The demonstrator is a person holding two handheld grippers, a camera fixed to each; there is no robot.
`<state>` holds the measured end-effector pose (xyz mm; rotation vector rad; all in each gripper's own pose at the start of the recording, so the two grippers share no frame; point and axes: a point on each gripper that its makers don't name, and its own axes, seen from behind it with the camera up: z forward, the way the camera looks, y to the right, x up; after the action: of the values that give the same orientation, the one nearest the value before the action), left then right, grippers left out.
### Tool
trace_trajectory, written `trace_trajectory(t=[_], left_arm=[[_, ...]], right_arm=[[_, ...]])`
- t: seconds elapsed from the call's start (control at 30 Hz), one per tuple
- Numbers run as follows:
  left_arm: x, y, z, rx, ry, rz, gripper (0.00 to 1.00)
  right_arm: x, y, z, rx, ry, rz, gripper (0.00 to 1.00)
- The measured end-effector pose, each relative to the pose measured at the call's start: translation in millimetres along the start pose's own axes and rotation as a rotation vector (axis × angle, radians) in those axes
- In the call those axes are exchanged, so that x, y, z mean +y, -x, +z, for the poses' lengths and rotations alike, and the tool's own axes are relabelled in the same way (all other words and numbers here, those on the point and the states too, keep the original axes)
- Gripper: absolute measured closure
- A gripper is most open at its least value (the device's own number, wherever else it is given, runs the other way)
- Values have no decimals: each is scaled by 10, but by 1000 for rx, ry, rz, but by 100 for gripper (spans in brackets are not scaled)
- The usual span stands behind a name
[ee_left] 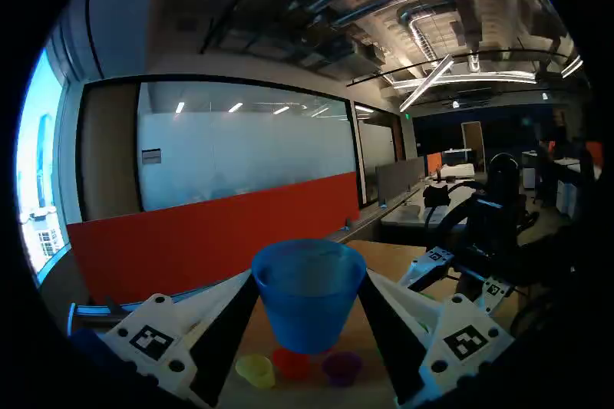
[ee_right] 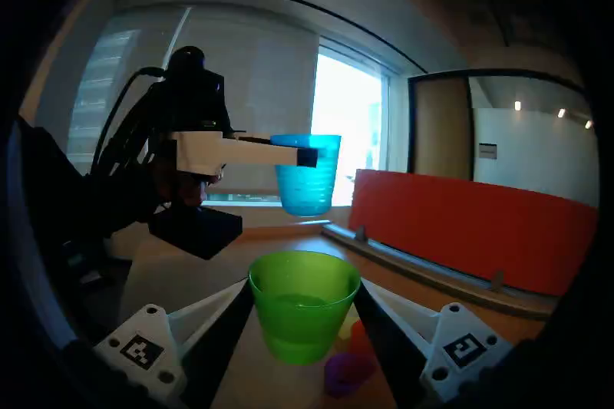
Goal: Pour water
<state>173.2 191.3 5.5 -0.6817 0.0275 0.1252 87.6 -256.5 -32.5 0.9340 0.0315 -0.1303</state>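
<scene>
Holding both cups clear of the table (ee_right: 192,278).

Left gripper (ee_left: 308,280): closed on the blue cup (ee_left: 308,313), both fingers pressing its sides. Cup upright, mouth up. Contents: cannot tell through the tinted wall.

Right gripper (ee_right: 305,286): closed on the green cup (ee_right: 304,324), also upright. A level of water (ee_right: 301,301) shows partway up inside, so I judge this to be the pouring cup.

Key relation: in the right gripper view the blue cup sits almost straight ahead of the green cup and higher in that view, well apart, with open air between them. The left gripper reaches in from the left side of that view, its finger lying crosswise on the blue cup. Both cup axes are vertical and roughly parallel.

Three small cups (ee_left: 292,363) (yellow, red, purple) stand on the table below and ahead.

Judgement: pour not begun. The green rim must end above the blue mouth, and at present it reads the other way. Raise the right or lower the left, close the gap, then tilt green toward blue. Tilting before the rims line up would spill onto the small cups.
</scene>
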Motion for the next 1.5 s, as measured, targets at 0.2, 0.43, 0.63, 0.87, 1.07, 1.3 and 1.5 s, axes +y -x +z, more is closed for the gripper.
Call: trace_trajectory(t=[0.2, 0.43, 0.63, 0.87, 1.07, 1.3, 1.5], left_arm=[[-38, 187, -3, -58, 2, 3, 14], [-27, 518, 7, -158, 11, 42, 13], [-28, 765, 43, -227, 16, 71, 13], [-46, 1010, 81, -294, 30, 78, 12], [-90, 1245, 93, -353, 35, 94, 11], [-74, 1529, 85, -417, 60, 95, 11], [-86, 1802, 83, -484, 77, 119, 11]], right_arm=[[-2, 0, -7, -4, -2, 13, 9], [-15, 91, -11, -37, -14, 14, 9], [-24, 202, -7, -76, -29, 13, 9], [15, 385, -6, -130, -46, 21, 9], [24, 577, -1, -187, -64, 8, 9], [24, 807, -7, -254, -87, 4, 9], [17, 1000, -11, -308, -110, -1, 9]])
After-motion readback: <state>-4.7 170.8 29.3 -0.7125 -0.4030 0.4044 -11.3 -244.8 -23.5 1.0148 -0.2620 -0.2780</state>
